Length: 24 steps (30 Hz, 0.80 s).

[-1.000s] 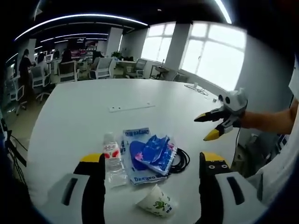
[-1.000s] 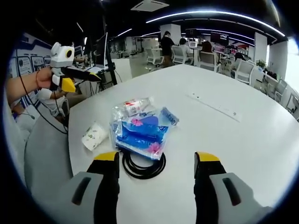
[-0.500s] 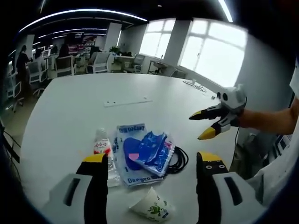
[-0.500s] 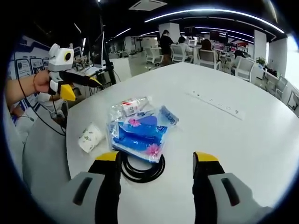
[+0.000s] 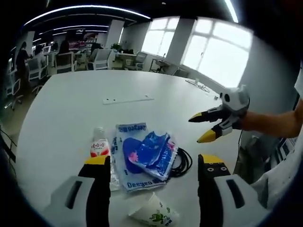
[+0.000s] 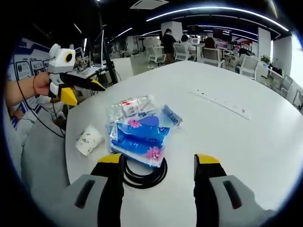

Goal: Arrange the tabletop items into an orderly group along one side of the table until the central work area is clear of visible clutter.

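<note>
A small pile lies near the round white table's near edge. A clear bag with blue contents (image 5: 147,153) (image 6: 139,132) sits in its middle. Beside it lies a small plastic bottle with a red label (image 5: 100,149) (image 6: 130,106), a coiled black cable (image 5: 182,163) (image 6: 144,172), and a tipped paper cup (image 5: 154,216) (image 6: 88,139). My left gripper (image 5: 152,163) hovers open over the pile, and in the right gripper view it (image 6: 83,90) appears at the left, held by a hand. My right gripper (image 6: 158,161) is open above the cable, and from the left gripper view it (image 5: 202,127) hangs at the right, off the table's edge.
A flush power strip (image 5: 128,99) (image 6: 222,104) is set in the table (image 5: 71,109) (image 6: 246,142) beyond the pile. Office chairs and desks (image 5: 71,59) with people stand behind. Bright windows (image 5: 213,52) line one wall.
Both views have shifted a little closer over the pile. The pile itself has not moved and both grippers stay open.
</note>
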Each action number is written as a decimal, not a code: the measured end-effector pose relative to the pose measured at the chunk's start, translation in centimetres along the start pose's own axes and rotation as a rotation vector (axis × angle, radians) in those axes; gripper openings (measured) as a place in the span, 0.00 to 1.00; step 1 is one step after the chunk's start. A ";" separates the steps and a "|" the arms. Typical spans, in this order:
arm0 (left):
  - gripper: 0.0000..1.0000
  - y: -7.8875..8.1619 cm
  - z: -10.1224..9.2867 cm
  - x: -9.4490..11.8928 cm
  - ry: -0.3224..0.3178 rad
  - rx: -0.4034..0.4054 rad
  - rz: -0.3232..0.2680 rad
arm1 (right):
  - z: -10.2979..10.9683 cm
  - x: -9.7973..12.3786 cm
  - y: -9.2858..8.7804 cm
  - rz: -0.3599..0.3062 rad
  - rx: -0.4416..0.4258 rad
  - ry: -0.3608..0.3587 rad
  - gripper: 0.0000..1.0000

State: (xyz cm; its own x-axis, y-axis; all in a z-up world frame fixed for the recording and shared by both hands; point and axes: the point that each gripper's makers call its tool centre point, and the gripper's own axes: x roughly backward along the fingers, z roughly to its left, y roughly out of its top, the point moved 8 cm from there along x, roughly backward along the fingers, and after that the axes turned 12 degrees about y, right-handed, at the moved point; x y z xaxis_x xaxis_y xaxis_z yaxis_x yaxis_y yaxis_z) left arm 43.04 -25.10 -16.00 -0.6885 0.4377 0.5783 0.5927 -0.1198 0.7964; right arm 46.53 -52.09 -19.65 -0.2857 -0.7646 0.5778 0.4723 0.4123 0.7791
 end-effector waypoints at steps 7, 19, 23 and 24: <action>0.74 -0.4 -0.1 -0.8 -0.002 -0.001 0.018 | -0.3 -0.4 -0.1 0.003 -0.007 0.001 0.57; 0.69 -1.2 -0.1 -2.1 -0.002 0.019 0.049 | -0.9 -1.5 -0.6 0.013 -0.020 0.012 0.53; 0.68 -1.4 -0.1 -2.6 -0.008 0.023 0.058 | -1.1 -1.9 -0.8 0.019 -0.030 0.016 0.53; 0.68 -1.5 0.0 -2.7 -0.007 0.024 0.061 | -1.2 -2.0 -0.8 0.019 -0.031 0.017 0.53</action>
State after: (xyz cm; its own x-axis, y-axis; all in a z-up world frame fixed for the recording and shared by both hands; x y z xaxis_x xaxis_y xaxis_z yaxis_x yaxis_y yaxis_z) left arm 44.01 -26.15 -18.79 -0.6478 0.4363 0.6245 0.6435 -0.1254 0.7551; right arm 47.70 -51.46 -21.68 -0.2623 -0.7653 0.5878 0.5033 0.4112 0.7600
